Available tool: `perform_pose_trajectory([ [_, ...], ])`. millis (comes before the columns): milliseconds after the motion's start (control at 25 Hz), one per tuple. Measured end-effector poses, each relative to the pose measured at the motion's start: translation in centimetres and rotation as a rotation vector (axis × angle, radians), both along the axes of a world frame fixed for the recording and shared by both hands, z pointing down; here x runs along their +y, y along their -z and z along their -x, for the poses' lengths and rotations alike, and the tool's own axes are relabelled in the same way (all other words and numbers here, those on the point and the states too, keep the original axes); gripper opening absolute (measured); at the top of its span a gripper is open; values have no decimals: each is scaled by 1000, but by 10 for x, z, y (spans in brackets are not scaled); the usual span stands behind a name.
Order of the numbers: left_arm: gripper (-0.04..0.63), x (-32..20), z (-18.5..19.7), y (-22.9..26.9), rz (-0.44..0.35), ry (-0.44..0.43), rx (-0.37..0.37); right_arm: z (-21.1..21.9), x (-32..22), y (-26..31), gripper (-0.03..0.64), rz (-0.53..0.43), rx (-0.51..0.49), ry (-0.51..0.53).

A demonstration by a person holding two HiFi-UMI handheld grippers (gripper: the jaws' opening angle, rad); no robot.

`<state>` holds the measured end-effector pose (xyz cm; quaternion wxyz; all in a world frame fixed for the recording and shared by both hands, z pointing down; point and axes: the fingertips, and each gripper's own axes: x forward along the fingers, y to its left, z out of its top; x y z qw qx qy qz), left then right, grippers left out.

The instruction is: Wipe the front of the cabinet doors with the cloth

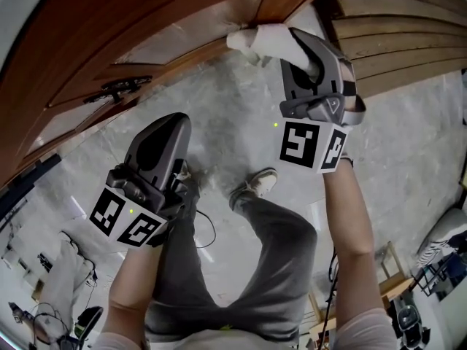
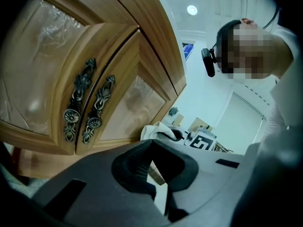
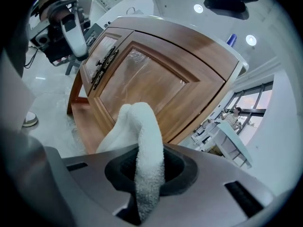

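Observation:
A wooden cabinet (image 1: 146, 20) fills the top of the head view. Its two glass-panelled doors (image 2: 128, 108) meet at a pair of ornate dark metal handles (image 2: 75, 105). My right gripper (image 1: 292, 39) is shut on a white cloth (image 1: 264, 41). The cloth's folded end presses on the lower wooden frame of the right-hand door (image 3: 142, 82). In the right gripper view the cloth (image 3: 142, 141) stands up out of the right gripper (image 3: 147, 174). My left gripper (image 1: 169, 126) hangs lower left, away from the cabinet. It is shut and holds nothing (image 2: 154, 167).
The floor (image 1: 219, 122) is grey marble. The person's legs and a shoe (image 1: 255, 184) are below the grippers. Wooden slats (image 1: 394, 35) lie at the upper right. Cables and gear (image 1: 66, 268) clutter the lower left, and a stool (image 1: 387, 275) stands at the lower right.

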<state>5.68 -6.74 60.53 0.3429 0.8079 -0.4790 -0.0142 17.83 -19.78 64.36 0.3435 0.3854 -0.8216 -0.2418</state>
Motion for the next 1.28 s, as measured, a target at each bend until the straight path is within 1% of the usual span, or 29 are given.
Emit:
perform_pose_trajectory([
  [120, 15, 1, 9, 18, 4, 15, 12, 3, 12, 18, 71, 14, 17, 7],
  [280, 15, 4, 13, 61, -4, 3, 30, 10, 33, 55, 71, 39, 40, 16],
  [680, 15, 21, 33, 186, 3, -41, 54, 23, 82, 187, 71, 89, 59, -25],
  [840, 15, 18, 39, 227, 8, -62, 76, 33, 85, 236, 72, 84, 76, -22],
  [1040, 15, 18, 58, 268, 0, -75, 103, 57, 89, 281, 71, 81, 78, -25],
  [1280, 15, 11, 83, 327, -52, -75, 106, 81, 96, 338, 71, 62, 47, -46],
])
